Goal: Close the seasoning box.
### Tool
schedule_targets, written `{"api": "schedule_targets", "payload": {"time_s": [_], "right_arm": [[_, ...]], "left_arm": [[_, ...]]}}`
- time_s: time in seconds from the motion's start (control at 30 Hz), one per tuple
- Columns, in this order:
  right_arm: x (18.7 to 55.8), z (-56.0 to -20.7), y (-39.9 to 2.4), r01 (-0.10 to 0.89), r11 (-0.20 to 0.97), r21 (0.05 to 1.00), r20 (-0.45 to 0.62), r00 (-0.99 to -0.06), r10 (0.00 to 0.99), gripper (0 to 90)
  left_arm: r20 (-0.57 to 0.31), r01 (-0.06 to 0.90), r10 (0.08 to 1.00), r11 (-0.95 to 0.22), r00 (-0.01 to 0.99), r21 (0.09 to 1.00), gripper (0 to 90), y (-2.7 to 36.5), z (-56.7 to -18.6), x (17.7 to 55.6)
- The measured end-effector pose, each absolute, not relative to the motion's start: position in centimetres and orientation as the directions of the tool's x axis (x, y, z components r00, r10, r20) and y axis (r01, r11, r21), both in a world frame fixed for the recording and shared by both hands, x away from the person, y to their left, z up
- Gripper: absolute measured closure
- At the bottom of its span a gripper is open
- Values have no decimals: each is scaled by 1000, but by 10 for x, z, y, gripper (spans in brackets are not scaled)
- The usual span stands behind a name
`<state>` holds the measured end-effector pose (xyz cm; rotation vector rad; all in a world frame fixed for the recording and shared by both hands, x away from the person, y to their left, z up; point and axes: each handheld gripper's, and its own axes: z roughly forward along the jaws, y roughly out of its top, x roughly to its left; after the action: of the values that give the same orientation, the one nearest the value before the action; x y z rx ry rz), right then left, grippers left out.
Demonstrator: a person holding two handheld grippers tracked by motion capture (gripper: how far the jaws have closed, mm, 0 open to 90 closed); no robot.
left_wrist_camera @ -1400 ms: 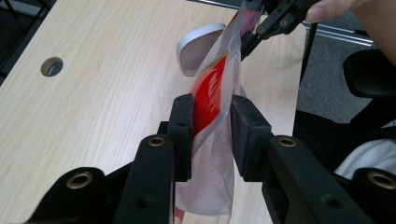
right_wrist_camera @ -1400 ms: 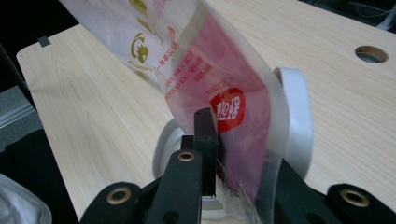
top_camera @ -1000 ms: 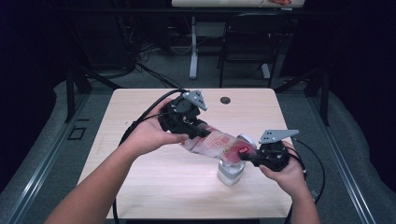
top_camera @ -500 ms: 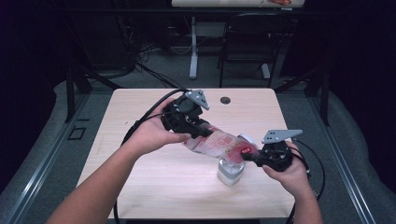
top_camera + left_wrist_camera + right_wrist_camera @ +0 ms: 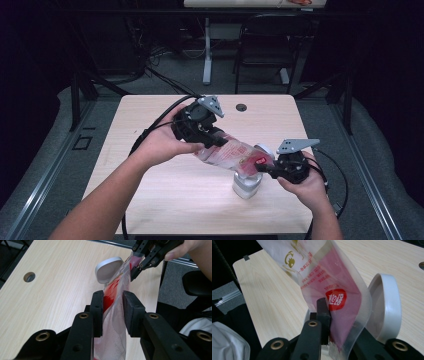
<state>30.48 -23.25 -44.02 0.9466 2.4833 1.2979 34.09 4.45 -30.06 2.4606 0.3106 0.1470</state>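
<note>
A clear plastic bag (image 5: 231,152) with red print hangs tilted above the table, stretched between both grippers. My left gripper (image 5: 212,142) is shut on its upper left end; in the left gripper view the bag (image 5: 113,296) runs between the two pads. My right gripper (image 5: 262,165) is shut on the lower right end, and the right gripper view has the film (image 5: 332,285) pinched between its jaws. A small white container (image 5: 246,184) stands just under that low end. Its round hinged lid (image 5: 384,307) stands open beside the bag.
The light wooden table (image 5: 150,195) has a cable hole (image 5: 241,107) near its far edge. Black cables (image 5: 160,122) trail from the left gripper over the table's left half. A chair (image 5: 265,45) and desk legs stand beyond the table on grey floor.
</note>
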Motion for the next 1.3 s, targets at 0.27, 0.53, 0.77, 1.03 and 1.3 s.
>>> {"api": "schedule_targets", "payload": {"time_s": [0.27,0.53,0.77,1.03,1.3], "right_arm": [[307,-441,-231,456,396,797,114,-757,643,874],[303,-435,-238,452,417,789,109,-769,629,875],[303,-437,-235,451,427,784,114,-780,615,877],[304,-438,-230,449,425,786,112,-779,616,877],[304,-436,-233,446,410,796,111,-772,626,876]], "left_arm": [[29,187,258,-768,966,613,719,45,-304,339],[25,186,257,-761,966,621,719,42,-302,337],[25,188,260,-759,965,623,718,43,-301,338],[28,189,264,-755,964,628,719,45,-300,338],[25,191,263,-757,964,625,719,46,-302,338]]}}
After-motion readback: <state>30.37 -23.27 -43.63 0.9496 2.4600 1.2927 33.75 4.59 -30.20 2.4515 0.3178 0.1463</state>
